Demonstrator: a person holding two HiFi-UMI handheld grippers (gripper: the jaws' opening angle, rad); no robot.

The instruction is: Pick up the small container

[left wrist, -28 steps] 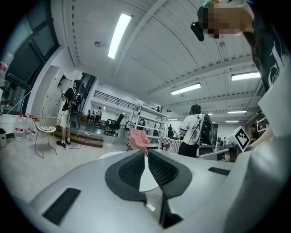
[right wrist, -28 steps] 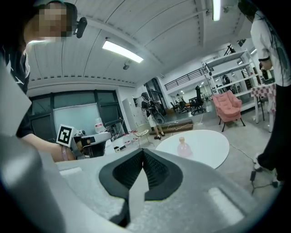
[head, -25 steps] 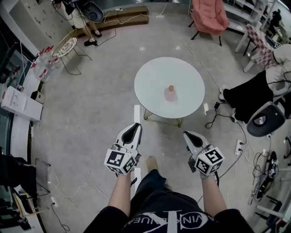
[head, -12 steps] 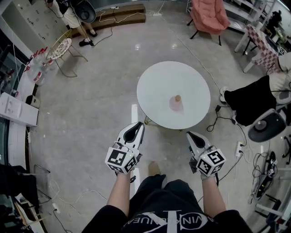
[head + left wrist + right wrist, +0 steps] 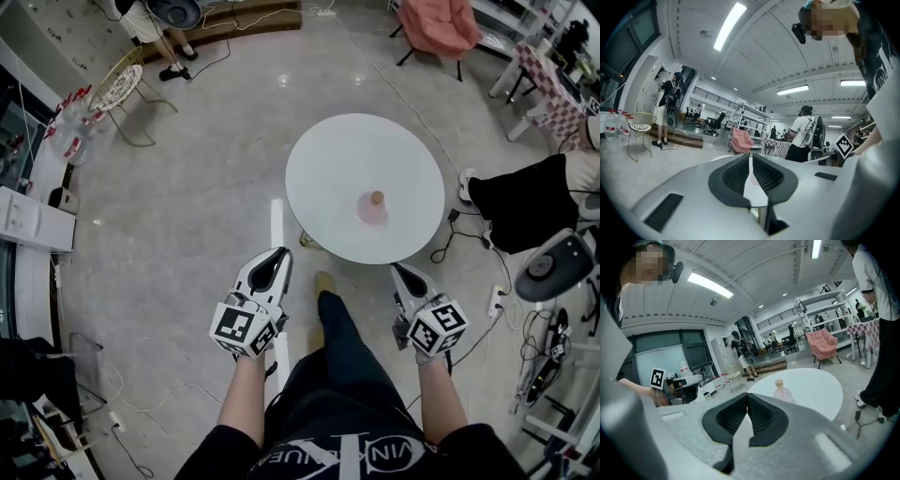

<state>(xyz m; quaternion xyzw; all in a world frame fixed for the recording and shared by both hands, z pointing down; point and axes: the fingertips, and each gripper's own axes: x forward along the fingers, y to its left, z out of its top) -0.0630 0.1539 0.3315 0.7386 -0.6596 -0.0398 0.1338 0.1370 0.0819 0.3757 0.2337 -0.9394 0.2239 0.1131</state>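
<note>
At the bottom of the head view, a dark trouser leg (image 5: 342, 366) steps forward between two forearms, with one tool in each hand. The left tool (image 5: 277, 255), lower centre-left, has its jaws pressed together with nothing between them — the right tool (image 5: 401, 270), lower centre-right, is likewise closed and empty. Both hang over the grey floor (image 5: 187, 216), just short of the round white table (image 5: 319, 159) at the centre of the frame. The small container (image 5: 373, 206) — a pale pink bottle with a tan cap — stands upright on the table, right of its middle and well apart from both tools. Beyond are a pink chair (image 5: 441, 23) at the top right and a wire chair (image 5: 120, 89) at the upper left.
</note>
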